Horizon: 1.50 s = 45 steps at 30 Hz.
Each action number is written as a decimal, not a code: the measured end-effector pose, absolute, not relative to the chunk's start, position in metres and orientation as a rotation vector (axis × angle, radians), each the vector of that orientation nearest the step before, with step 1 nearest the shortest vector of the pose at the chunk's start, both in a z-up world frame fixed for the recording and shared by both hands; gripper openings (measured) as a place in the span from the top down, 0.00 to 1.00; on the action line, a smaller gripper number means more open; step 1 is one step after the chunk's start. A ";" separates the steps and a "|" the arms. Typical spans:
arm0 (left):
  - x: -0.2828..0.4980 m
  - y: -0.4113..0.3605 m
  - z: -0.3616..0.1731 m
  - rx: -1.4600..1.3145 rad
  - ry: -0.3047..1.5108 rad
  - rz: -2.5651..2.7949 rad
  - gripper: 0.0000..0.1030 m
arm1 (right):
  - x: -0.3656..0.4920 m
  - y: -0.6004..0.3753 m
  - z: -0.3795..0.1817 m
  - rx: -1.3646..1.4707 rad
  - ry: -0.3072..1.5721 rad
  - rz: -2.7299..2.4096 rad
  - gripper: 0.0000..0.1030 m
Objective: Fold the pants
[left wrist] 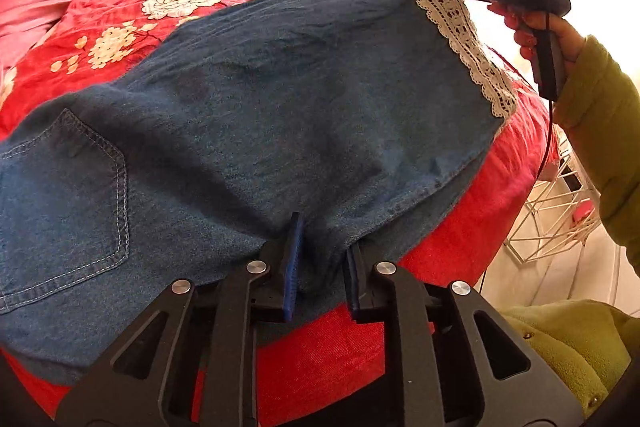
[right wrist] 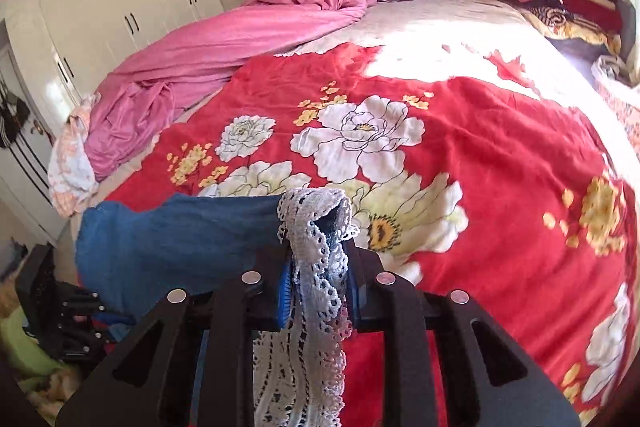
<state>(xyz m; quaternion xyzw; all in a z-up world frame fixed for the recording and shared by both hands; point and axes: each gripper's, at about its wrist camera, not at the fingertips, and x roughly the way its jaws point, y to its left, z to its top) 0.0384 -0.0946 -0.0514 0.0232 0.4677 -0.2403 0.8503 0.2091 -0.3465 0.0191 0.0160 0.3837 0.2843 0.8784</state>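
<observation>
Denim pants [left wrist: 260,115] are held stretched above the near edge of the red floral bedspread [right wrist: 500,155], pinched at the crotch by the left gripper [left wrist: 320,267] and at the lace hem [right wrist: 316,267] by the right gripper [right wrist: 316,291], seemingly so one half can be laid flat over the other.

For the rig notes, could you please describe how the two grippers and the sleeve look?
Both grippers, left and right, are black angular linkages with silver pivot pins and blue pads. The right one's body bears white lettering and trails a black cable. The sleeve is yellow-green.
</observation>
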 end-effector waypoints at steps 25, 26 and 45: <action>0.032 -0.101 -0.049 0.061 0.938 -0.520 0.72 | 0.083 -0.386 -0.017 0.126 0.895 0.452 0.42; 0.033 -0.103 -0.049 0.070 0.928 -0.513 0.72 | 0.078 -0.386 -0.020 0.136 0.902 0.453 0.42; 0.017 -0.099 -0.033 0.099 0.903 -0.498 0.98 | 0.067 -0.373 -0.025 0.041 0.925 0.468 0.90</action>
